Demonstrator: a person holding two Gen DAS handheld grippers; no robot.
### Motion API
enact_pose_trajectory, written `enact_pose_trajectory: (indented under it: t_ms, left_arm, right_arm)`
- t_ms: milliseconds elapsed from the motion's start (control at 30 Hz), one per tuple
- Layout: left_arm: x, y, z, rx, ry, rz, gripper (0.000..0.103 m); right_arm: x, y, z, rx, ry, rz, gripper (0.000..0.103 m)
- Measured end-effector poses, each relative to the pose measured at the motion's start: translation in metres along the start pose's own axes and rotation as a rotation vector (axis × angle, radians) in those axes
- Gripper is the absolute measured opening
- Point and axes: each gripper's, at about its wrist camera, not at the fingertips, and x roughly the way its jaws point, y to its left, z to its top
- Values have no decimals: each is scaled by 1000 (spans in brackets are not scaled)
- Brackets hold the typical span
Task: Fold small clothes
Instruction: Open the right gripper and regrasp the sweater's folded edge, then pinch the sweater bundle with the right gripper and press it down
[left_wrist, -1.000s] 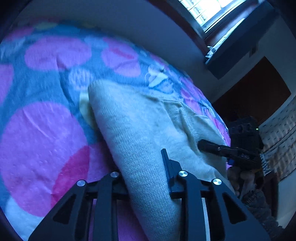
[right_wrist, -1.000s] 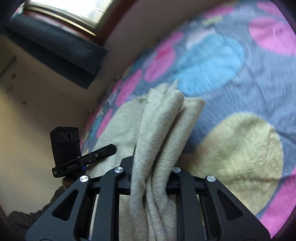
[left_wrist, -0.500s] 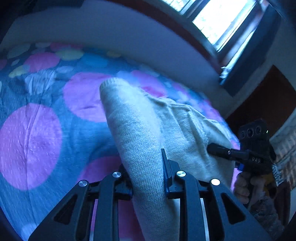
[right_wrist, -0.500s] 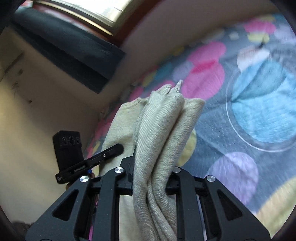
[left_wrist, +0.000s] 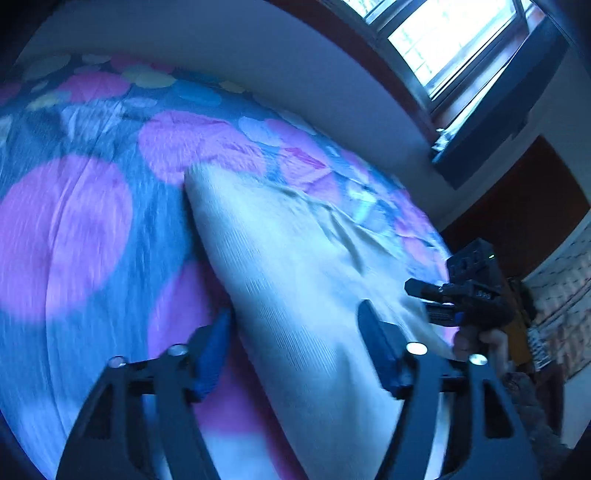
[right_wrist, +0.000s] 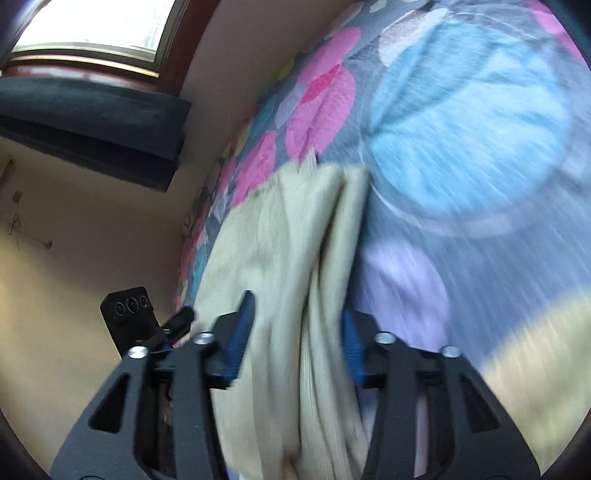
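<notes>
Cream sweater (left_wrist: 295, 266) folded on spotted bedspread (left_wrist: 74, 221), no containers

- Left wrist view: aimed forward-down along its fingers (left_wrist: 373, 332), close over the bed (left_wrist: 74, 229).
- Right wrist view: same, close, from the opposite side.
- Shared: knit garment (left_wrist: 295, 266) (right_wrist: 288, 240), bedspread, window (left_wrist: 443, 37) (right_wrist: 92, 26).

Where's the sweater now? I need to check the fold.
The cream sweater lies on the dotted bedspread, running between both opened hand-held grippers, left and right.
</notes>
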Motion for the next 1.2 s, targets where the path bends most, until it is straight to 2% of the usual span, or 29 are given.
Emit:
enact_pose_trajectory:
  t_ms: [67,200,300,333,367,400,467,533,667,800,900,967,1200]
  left_arm:
    - [-7,-5,-19,-31,30,-46,73]
    - [-10,-16,-54,-42,84,-82,76]
    - [-5,-25,-68,-14,84,-64,76]
    - [-2,-28,-68,2,84,-51,67]
    - [2,-30,-67,2,92,-40,49]
    - [4,-29,-66,-10,97,-32,46]
    - [3,-29,-63,-37,88,-38,33]
    - [-9,-33,-63,-32,66,-33,29]
    - [-31,-42,-69,-4,44,-40,28]
    - [-35,-45,-87,17,58,-24,28]
    - [-28,-40,-98,28,74,-3,28]
    - [-27,-34,-100,10,71,-20,29]
    - [-26,-35,-103,22,58,-13,34]
  right_arm:
    - [-14,-2,-17,-11,16,6,53]
    - [-34,-2,-50,-43,29,-6,54]
    - [-37,-2,-62,-48,27,-3,53]
    - [-35,-1,-63,-52,33,-9,50]
    - [-33,0,-64,-54,39,-30,39]
    - [-27,2,-65,-48,53,-48,27]
    - [-25,5,-72,-42,53,-58,21]
    - [-30,11,-69,-37,28,-29,18]
    - [-53,27,-82,-51,-11,56,14]
    - [-56,22,-104,-36,5,64,13]
    - [-50,5,-112,-10,15,24,13]
    - [-47,-9,-112,33,17,54,13]
    - [-50,-19,-115,22,7,96,12]
